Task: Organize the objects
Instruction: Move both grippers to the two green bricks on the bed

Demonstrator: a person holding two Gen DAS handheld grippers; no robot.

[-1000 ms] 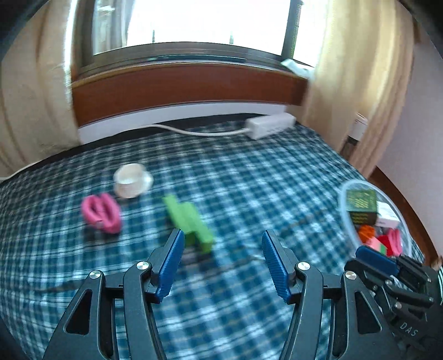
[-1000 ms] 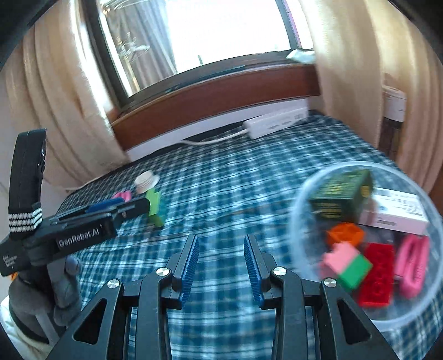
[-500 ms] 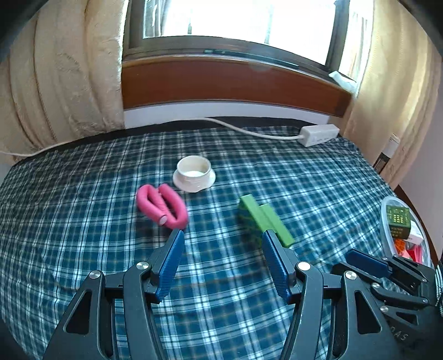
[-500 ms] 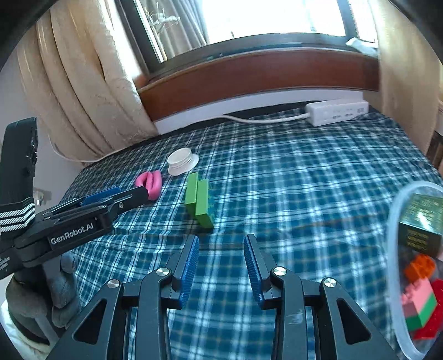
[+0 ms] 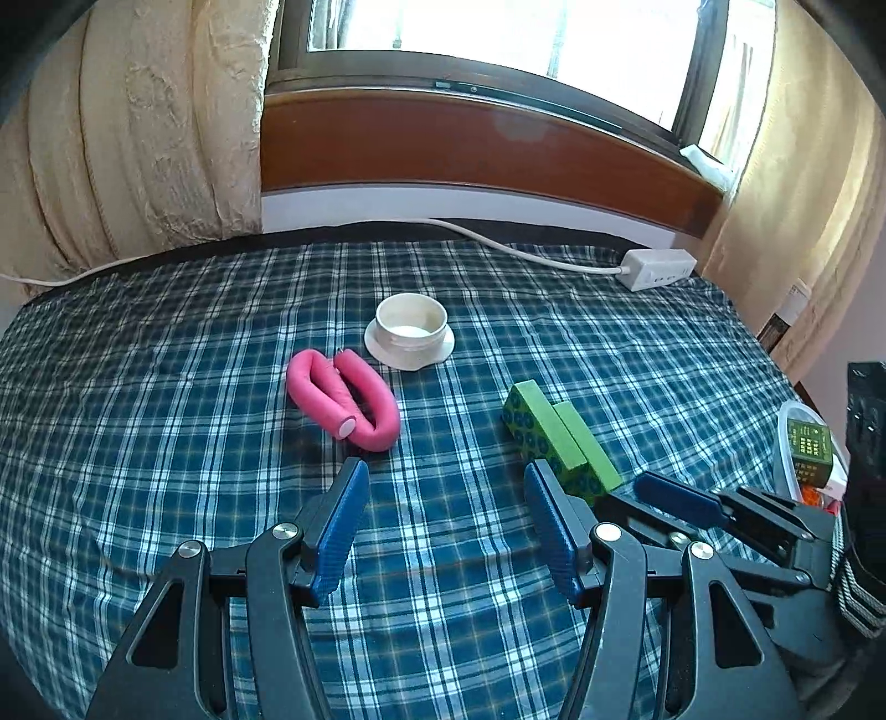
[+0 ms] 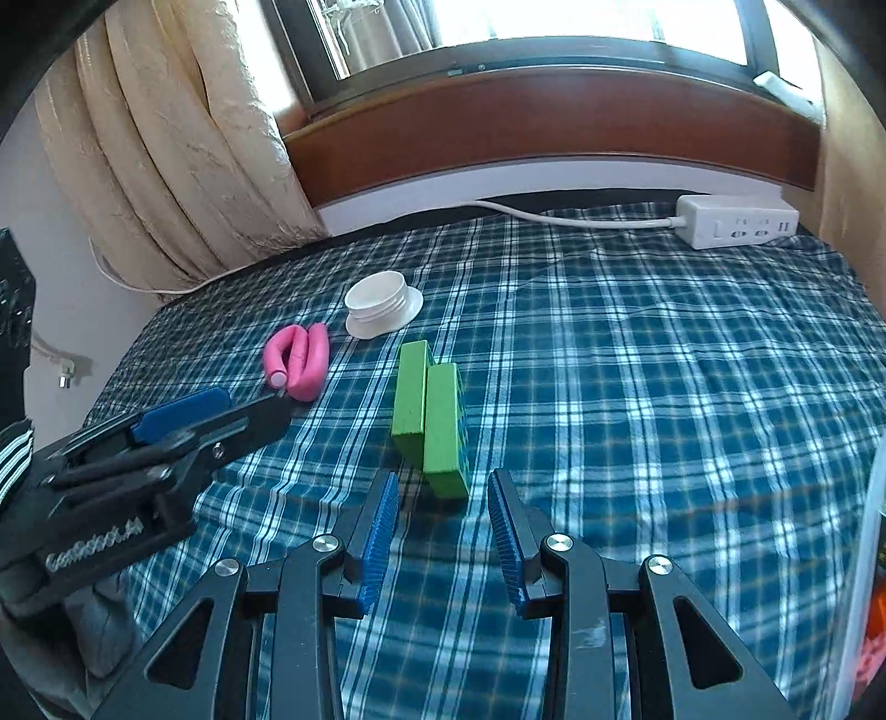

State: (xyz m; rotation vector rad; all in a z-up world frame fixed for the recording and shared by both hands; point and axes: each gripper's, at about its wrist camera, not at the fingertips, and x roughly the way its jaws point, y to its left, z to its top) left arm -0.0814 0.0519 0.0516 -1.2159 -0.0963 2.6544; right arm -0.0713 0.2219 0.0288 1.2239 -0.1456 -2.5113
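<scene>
Tongs both hang released: I line my right tongs [image 6: 443,531] up just short of the green blocks [image 6: 432,421], my left tongs [image 5: 443,531] toward the pink curler [image 5: 343,401], both bound for the tub [image 5: 789,443].

A blue and white plaid cloth [image 5: 166,443] covers the work surface, a dark edge showing along its far side; behind it runs a white wall strip [image 5: 443,202] under a broad reddish-brown wooden sill [image 5: 470,144]; above, a dark-framed window [image 5: 498,39] lets in bright daylight; cream curtains [image 5: 138,138] hang bunched at both sides; a white power strip [image 6: 736,221] with its cord lies at the far right edge.
</scene>
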